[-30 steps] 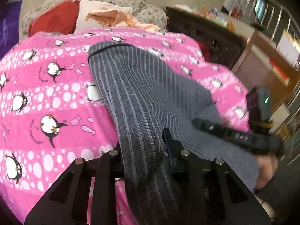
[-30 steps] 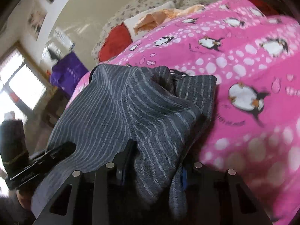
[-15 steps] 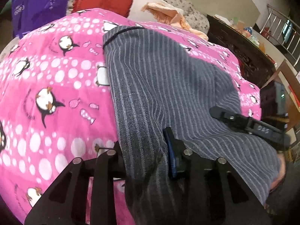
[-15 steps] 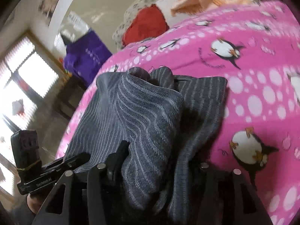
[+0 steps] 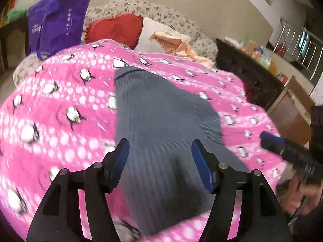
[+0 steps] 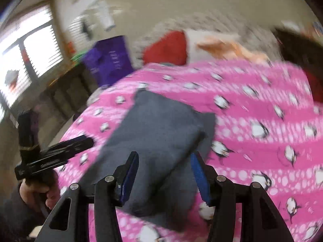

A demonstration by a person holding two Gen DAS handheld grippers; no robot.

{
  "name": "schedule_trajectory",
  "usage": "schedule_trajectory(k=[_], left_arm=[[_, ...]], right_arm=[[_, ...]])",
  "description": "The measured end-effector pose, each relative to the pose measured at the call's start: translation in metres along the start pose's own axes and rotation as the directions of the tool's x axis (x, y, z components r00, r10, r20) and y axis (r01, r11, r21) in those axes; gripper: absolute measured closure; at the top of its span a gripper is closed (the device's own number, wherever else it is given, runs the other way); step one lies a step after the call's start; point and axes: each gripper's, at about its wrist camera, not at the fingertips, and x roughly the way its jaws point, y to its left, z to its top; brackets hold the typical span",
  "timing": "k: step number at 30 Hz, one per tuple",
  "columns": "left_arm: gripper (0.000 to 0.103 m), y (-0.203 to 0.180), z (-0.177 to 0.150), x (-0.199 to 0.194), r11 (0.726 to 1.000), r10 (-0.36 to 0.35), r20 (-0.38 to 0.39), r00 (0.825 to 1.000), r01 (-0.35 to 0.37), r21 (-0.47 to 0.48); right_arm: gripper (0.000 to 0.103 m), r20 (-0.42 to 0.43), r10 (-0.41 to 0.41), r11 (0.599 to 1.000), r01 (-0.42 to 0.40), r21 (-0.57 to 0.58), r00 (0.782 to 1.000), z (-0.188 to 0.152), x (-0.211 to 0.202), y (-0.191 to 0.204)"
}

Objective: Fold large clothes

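Observation:
A grey striped garment (image 5: 159,121) lies folded lengthwise on the pink penguin blanket (image 5: 60,121). My left gripper (image 5: 159,153) is open and empty above its near end. In the right wrist view the same garment (image 6: 157,141) lies on the blanket (image 6: 262,141), and my right gripper (image 6: 164,167) is open and empty above its near end. The right gripper also shows at the right edge of the left wrist view (image 5: 282,149). The left gripper shows at the left of the right wrist view (image 6: 54,153). Both views are blurred.
At the bed's head are a red cushion (image 5: 115,28), a white pillow with an orange cloth (image 5: 173,42) and a purple bag (image 5: 56,22). A dark wooden cabinet (image 5: 252,76) stands to the right of the bed. A window (image 6: 24,60) is at the left.
Both grippers have let go of the garment, opened and pulled back and up. The garment now lies flat on the blanket.

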Motion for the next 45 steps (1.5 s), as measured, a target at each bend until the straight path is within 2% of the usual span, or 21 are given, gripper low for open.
schedule_trajectory(k=[1,2,3,5,6,7,10,12,13,15,17,20,23,26,28,31,33,35,38,43,45], left_arm=[[0.049,-0.002,-0.006,0.001,1.0,0.001,-0.02,1.0,-0.002,-0.02],[0.065,-0.005,-0.012,0.008,1.0,0.014,-0.056,0.998,-0.015,-0.017],[0.071,-0.008,-0.021,0.019,0.999,0.039,-0.102,0.994,-0.039,0.004],[0.071,-0.006,-0.038,0.043,0.997,0.075,-0.18,0.981,-0.072,0.026],[0.071,-0.008,-0.041,0.046,0.996,0.083,-0.178,0.981,-0.077,0.039],[0.071,-0.013,-0.041,0.044,0.995,0.095,-0.169,0.981,-0.086,0.06],[0.06,-0.016,-0.039,0.046,0.996,0.084,-0.178,0.98,-0.074,0.058],[0.033,-0.015,-0.04,0.049,0.999,0.024,-0.173,0.985,-0.018,0.037],[0.029,-0.017,-0.04,0.049,0.999,0.0,-0.177,0.984,0.008,0.039],[0.029,-0.023,-0.04,0.038,0.999,0.034,-0.18,0.983,-0.026,0.046],[0.028,-0.027,-0.037,0.016,0.999,0.038,-0.144,0.989,-0.035,0.025],[0.012,-0.035,-0.033,-0.016,0.995,0.099,-0.078,0.992,-0.097,0.036],[0.012,-0.049,-0.032,-0.048,0.986,0.153,0.007,0.988,-0.153,0.058],[0.012,-0.068,-0.032,-0.076,0.962,0.254,0.072,0.965,-0.26,0.089],[0.012,-0.078,-0.033,-0.091,0.959,0.253,0.093,0.963,-0.262,0.106],[0.012,-0.08,-0.035,-0.107,0.976,0.204,0.073,0.976,-0.208,0.058],[0.004,-0.079,-0.039,-0.112,0.987,0.161,0.041,0.986,-0.161,0.012],[0.003,-0.086,-0.042,-0.114,0.985,0.173,0.046,0.984,-0.174,0.019],[0.003,-0.099,-0.046,-0.109,0.969,0.234,0.038,0.971,-0.236,0.067],[0.003,-0.116,-0.063,-0.119,0.939,0.311,0.082,0.947,-0.319,0.127],[0.003,-0.118,-0.067,-0.12,0.936,0.31,0.084,0.947,-0.32,0.147]], right_arm=[[0.071,-0.004,0.024,0.999,-0.024,-0.035,1.0,-0.004,0.0,0.012],[0.08,-0.021,0.049,0.996,-0.05,-0.07,0.999,-0.012,0.004,0.022],[0.082,-0.069,0.059,0.992,-0.067,-0.104,0.996,-0.022,0.018,0.029],[0.084,-0.186,0.017,0.995,-0.035,-0.094,0.982,-0.045,0.051,0.022],[0.084,-0.263,-0.009,0.997,-0.011,-0.077,0.965,-0.057,0.074,0.015],[0.085,-0.269,-0.008,0.998,-0.01,-0.066,0.963,-0.063,0.082,0.009],[0.083,-0.247,-0.027,0.997,0.008,-0.076,0.969,-0.063,0.078,0.011],[0.076,-0.248,-0.028,0.998,0.013,-0.064,0.968,-0.063,0.08,0.011],[0.074,-0.25,-0.023,0.998,0.008,-0.057,0.968,-0.063,0.078,0.012],[0.073,-0.25,-0.016,0.999,0.007,-0.038,0.968,-0.063,0.071,0.016],[0.074,-0.181,-0.01,1.0,0.007,-0.015,0.983,-0.059,0.045,0.018],[0.073,-0.097,-0.109,0.994,0.105,-0.043,0.989,-0.064,0.002,0.027],[0.073,-0.047,-0.143,0.99,0.144,0.011,0.989,-0.07,-0.031,0.027],[0.073,-0.041,-0.175,0.978,0.178,0.11,0.984,-0.073,-0.06,0.026],[0.072,-0.04,-0.211,0.969,0.214,0.125,0.977,-0.074,-0.072,0.031],[0.068,-0.029,-0.223,0.964,0.225,0.141,0.974,-0.073,-0.094,0.039],[0.051,-0.027,-0.242,0.96,0.243,0.14,0.97,-0.075,-0.104,0.043],[0.046,-0.037,-0.255,0.954,0.258,0.152,0.966,-0.078,-0.107,0.043],[0.045,-0.043,-0.264,0.951,0.267,0.153,0.964,-0.083,-0.106,0.045],[0.045,-0.032,-0.268,0.95,0.269,0.156,0.963,-0.092,-0.107,0.055],[0.044,-0.017,-0.293,0.947,0.292,0.136,0.956,-0.092,-0.111,0.061]])
